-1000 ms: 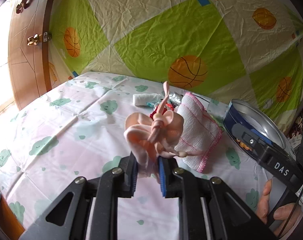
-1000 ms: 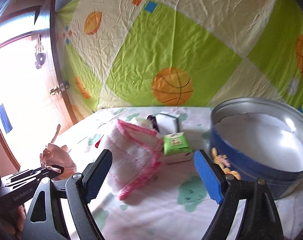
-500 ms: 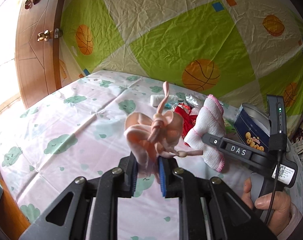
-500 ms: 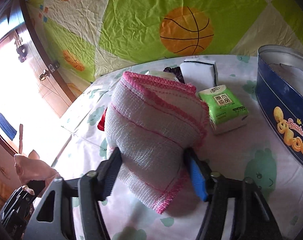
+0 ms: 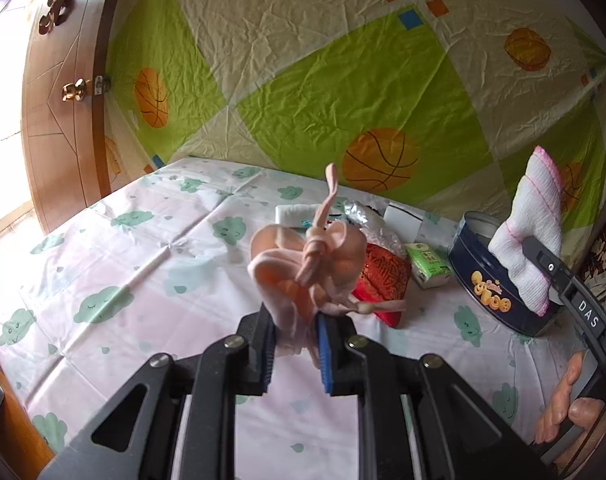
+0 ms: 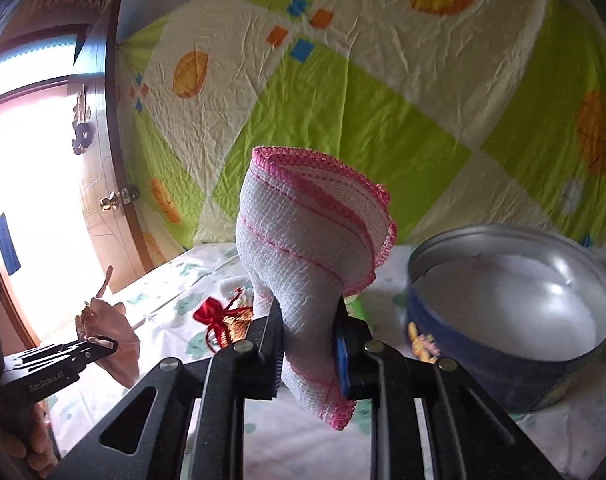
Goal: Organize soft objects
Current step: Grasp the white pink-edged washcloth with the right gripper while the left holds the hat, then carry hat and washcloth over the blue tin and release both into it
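My left gripper (image 5: 294, 344) is shut on a knotted peach-pink cloth (image 5: 307, 268) and holds it above the table. My right gripper (image 6: 307, 350) is shut on a folded white towel with pink edging (image 6: 311, 240), lifted off the table beside the round blue tin (image 6: 515, 320). The towel (image 5: 531, 240) also shows in the left wrist view, held up in front of the tin (image 5: 491, 280). The peach cloth (image 6: 111, 340) shows at the left of the right wrist view. The tin stands open and looks empty inside.
A red embroidered pouch (image 5: 383, 280), a green tissue pack (image 5: 427, 264), a silver wrapper (image 5: 363, 220) and a white pack (image 5: 293, 212) lie on the cloud-print tablecloth (image 5: 143, 280). A basketball-print sheet hangs behind. A wooden door (image 5: 59, 120) stands left.
My right gripper closed on the white towel and lifted it up off the table toward the tin. The red pouch beneath it is now uncovered. My left gripper kept hold of the peach cloth.
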Tool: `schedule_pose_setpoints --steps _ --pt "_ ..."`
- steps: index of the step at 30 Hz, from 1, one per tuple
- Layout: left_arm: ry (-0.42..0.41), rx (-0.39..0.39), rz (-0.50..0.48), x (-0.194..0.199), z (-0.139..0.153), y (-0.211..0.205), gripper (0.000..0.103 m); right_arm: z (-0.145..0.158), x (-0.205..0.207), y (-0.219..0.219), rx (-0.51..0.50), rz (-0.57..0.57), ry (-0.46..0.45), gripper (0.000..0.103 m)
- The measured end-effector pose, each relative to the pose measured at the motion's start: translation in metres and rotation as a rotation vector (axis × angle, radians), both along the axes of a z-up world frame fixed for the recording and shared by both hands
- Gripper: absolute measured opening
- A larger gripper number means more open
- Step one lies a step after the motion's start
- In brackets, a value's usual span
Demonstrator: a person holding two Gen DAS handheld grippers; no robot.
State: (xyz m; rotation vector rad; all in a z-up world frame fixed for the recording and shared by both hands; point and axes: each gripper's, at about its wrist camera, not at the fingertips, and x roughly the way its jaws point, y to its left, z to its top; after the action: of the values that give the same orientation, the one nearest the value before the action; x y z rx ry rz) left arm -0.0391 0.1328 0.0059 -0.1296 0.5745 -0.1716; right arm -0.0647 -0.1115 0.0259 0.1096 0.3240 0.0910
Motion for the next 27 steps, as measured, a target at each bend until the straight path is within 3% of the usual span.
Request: schedule_pose_setpoints --steps 6,12,18,27 --pt "-0.028 0.007 -0.051 0.003 0.009 -0.038 0.016 0.005 -0.008 -0.042 -0.053 -0.133 -0.051 0.022" --pt "-0.089 0.059 -0.113 0.007 0.025 -0.089 0.016 0.006 -0.016 -0.076 -0.103 -0.194 -0.075 0.022" --pt "-0.136 0.072 -0.197 0.015 0.039 -0.143 0.016 0.006 -0.016 -0.108 -0.122 -0.249 -0.057 0.022" --pt "-0.140 0.081 -0.281 0.034 0.043 -0.215 0.016 0.001 -0.016 -0.159 -0.172 -0.359 -0.034 0.022"
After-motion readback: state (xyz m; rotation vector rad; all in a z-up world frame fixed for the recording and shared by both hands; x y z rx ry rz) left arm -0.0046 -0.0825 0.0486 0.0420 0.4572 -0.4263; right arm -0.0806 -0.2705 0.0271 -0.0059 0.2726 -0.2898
